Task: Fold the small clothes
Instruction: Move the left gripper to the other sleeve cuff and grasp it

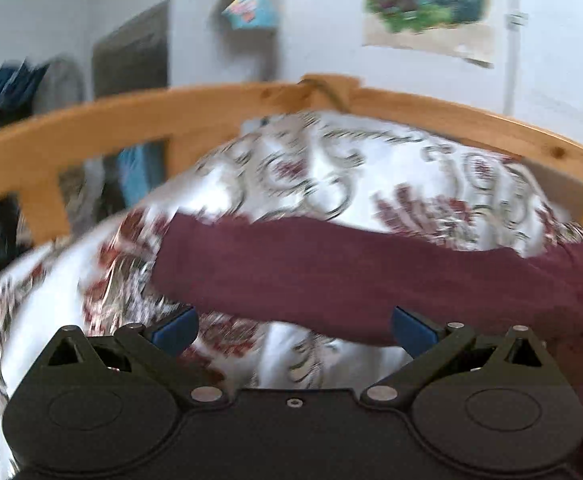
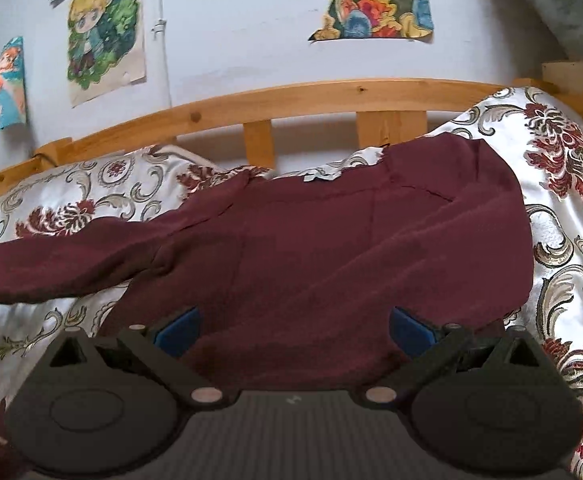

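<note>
In the left wrist view, the left gripper fills the bottom of the frame with its blue-padded fingers spread wide and nothing between them. Just past the fingertips a long sleeve of the maroon garment lies across the patterned bedspread, running from centre-left off to the right edge. This view is blurred, and it shows only that sleeve and a strip of the body at the right.

The right wrist view is sharp and shows much more of the garment: its body spreads over the bedspread directly ahead of the right gripper, with one sleeve reaching out to the left edge. The right gripper's fingers also stand wide apart, holding nothing, with the garment's near hem lying between and beneath them; whether they touch the cloth cannot be told.

Beyond the bedding in both views runs a wooden bed rail. Behind it, the pale wall carries cartoon posters, seen clearly only from the right; the left view alone shows a dark framed panel further left.
</note>
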A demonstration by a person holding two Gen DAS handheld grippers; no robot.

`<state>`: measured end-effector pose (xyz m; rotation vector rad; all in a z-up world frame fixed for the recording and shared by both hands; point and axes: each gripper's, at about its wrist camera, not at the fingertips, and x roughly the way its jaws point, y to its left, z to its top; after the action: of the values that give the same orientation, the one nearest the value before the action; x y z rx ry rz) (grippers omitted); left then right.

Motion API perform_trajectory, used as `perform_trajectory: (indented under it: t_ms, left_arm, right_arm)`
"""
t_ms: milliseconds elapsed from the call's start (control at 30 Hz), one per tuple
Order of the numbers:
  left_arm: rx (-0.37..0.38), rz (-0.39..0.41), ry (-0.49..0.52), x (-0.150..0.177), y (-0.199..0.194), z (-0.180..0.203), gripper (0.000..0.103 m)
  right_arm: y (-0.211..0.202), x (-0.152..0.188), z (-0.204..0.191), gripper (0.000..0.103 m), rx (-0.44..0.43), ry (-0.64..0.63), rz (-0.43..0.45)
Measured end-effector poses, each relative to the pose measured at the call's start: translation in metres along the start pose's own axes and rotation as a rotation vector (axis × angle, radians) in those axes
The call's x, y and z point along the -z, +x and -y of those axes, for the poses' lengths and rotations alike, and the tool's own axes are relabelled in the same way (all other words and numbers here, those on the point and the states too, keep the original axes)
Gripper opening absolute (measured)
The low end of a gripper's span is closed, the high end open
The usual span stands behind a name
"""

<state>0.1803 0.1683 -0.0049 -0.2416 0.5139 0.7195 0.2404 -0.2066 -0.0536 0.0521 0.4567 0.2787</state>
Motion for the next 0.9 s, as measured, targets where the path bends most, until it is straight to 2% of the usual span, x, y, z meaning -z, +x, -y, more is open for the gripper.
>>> perform_trajectory:
  t_ms: [133,267,333,367,400,433,500,533,600,767,900]
  left_arm:
    - [-0.032,-0.043,-0.158,0.003,0.013,-0.023,0.102]
    - [-0.073,-0.021,-0.271,-0.001,0.024,-0.031,0.096]
    - [-0.092,-0.004,-0.312,-0.006,0.029,-0.032,0.090]
    - [-0.106,-0.005,-0.337,-0.009,0.032,-0.033,0.083]
    - [-0.127,-0.007,-0.360,-0.011,0.036,-0.035,0.069]
    - [-0.149,-0.007,-0.376,-0.014,0.038,-0.038,0.060]
    - [-0.191,0.001,-0.398,-0.016,0.041,-0.043,0.021]
    - [-0.194,0.008,-0.413,-0.016,0.041,-0.046,0.014]
    - [-0.185,0.017,-0.425,-0.014,0.037,-0.051,0.005]
    - [-0.135,0.105,-0.366,-0.024,0.020,-0.040,0.004]
    - [-0.008,0.227,-0.287,-0.041,-0.004,-0.019,0.004]
  right_arm:
    - [-0.005,-0.001,-0.002,0.103,-0.010,-0.004,0.005]
    - [-0.009,-0.001,0.000,0.103,0.007,0.002,0.013]
    - [-0.012,0.000,-0.002,0.103,0.013,0.010,0.027]
    - [-0.013,0.001,-0.003,0.103,0.004,0.008,0.032]
    - [-0.013,0.002,-0.006,0.103,-0.004,0.002,0.036]
    - [-0.014,0.002,-0.009,0.103,-0.008,-0.007,0.040]
    - [-0.016,0.003,-0.016,0.103,-0.019,-0.033,0.048]
    - [-0.017,0.004,-0.019,0.103,-0.025,-0.043,0.051]
    - [-0.019,0.004,-0.026,0.103,-0.040,-0.061,0.058]
    - [-0.022,0.004,-0.032,0.103,-0.067,-0.061,0.058]
    - [-0.025,0.002,-0.029,0.103,-0.072,-0.051,0.065]
